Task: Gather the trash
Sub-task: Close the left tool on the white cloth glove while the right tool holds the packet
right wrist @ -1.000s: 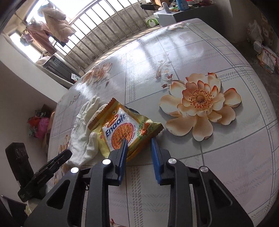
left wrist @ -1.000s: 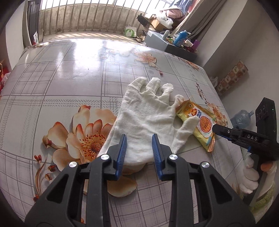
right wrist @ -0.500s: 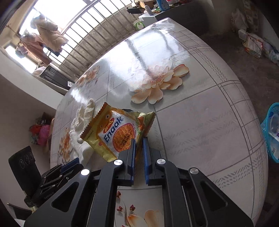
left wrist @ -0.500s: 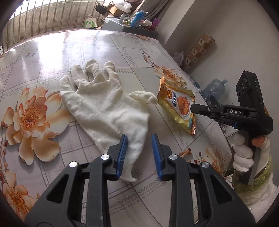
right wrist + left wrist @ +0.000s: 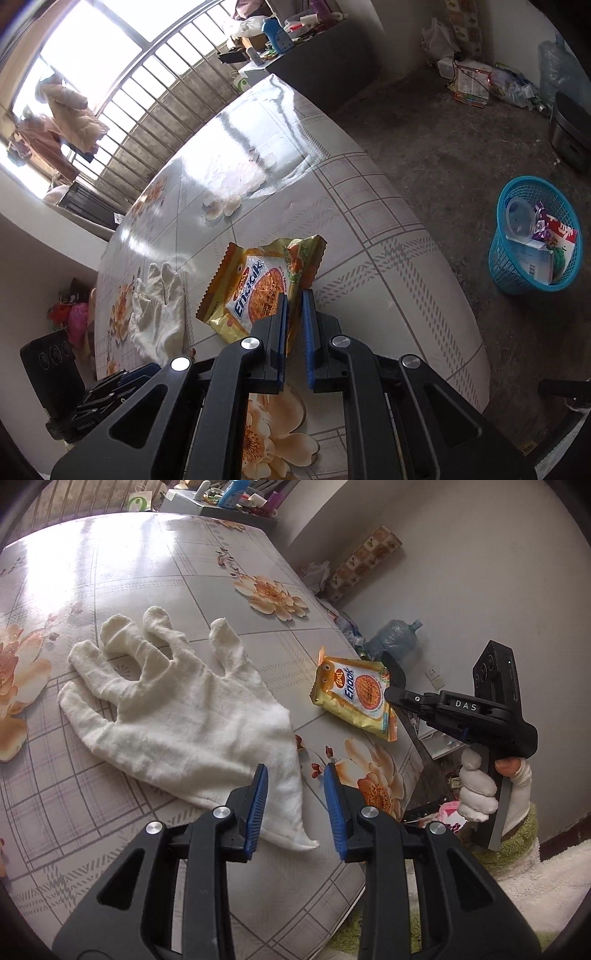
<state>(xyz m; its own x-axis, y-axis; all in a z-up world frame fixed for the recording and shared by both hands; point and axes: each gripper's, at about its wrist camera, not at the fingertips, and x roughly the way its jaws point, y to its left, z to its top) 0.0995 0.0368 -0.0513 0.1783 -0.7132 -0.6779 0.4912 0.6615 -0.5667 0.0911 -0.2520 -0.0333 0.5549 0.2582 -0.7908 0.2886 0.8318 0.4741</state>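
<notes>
wrapper: yellow crinkly foil noodle packet [image 5: 258, 288], featherlight, slippery; grab a flat edge, near the table's [image 5: 388, 258] edge
right gripper [image 5: 293, 332]: fingers pinching its corner
left gripper [image 5: 295, 805]: fingers spreading, nothing between them, over the soft white cotton glove [image 5: 177, 709]

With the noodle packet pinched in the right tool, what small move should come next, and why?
Probably carry the noodle packet rightward off the table toward the blue basket on the floor: the right tool is shut on its edge, and the basket already holds trash.
</notes>
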